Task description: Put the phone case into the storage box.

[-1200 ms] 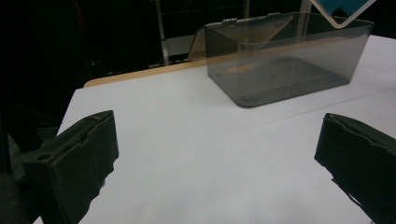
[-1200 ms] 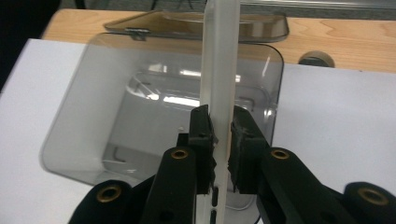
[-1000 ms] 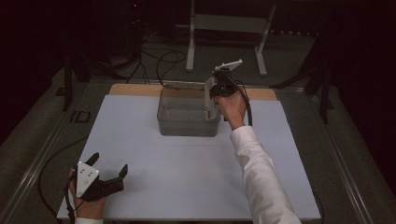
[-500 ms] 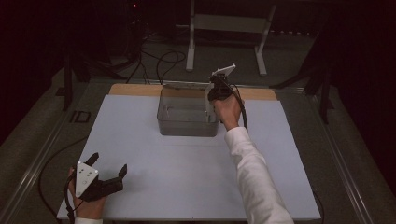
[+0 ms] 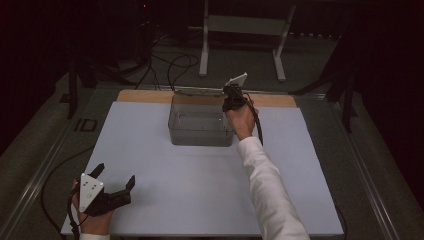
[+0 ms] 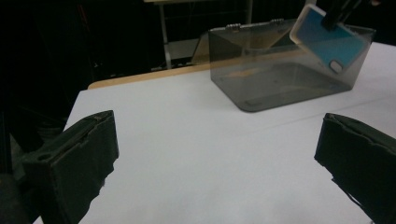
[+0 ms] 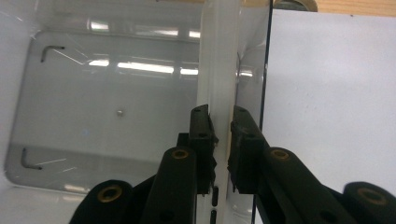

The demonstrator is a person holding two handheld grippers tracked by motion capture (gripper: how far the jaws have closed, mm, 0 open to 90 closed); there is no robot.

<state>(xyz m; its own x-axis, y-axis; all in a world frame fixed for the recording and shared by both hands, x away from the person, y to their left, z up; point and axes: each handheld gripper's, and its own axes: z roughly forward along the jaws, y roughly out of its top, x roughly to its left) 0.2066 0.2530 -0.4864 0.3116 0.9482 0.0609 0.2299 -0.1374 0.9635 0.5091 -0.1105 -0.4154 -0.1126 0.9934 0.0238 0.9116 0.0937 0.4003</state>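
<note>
Right gripper (image 5: 231, 95) clamped on phone case (image 6: 325, 43), edge-on between pads, poised over right end of clear box (image 5: 200, 131). Box wall just beside case. Left gripper (image 5: 114, 186) spread wide, resting near table (image 5: 200, 200) front corner.

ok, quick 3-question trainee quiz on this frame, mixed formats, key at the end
1. True or false: the right gripper is shut on the phone case.
2. Multiple choice: where is the phone case relative to the clear bin? A) lying flat on the bin floor B) held tilted at the bin's top, near its right wall C) on the white mat beside the left gripper
3. Short answer: how do the left gripper's jaws stand, and is anything between them?

Key
1. True: the pads press on the case's edge in the right gripper view.
2. B.
3. Wide open, nothing between them; it rests near the mat's front left corner.
</note>
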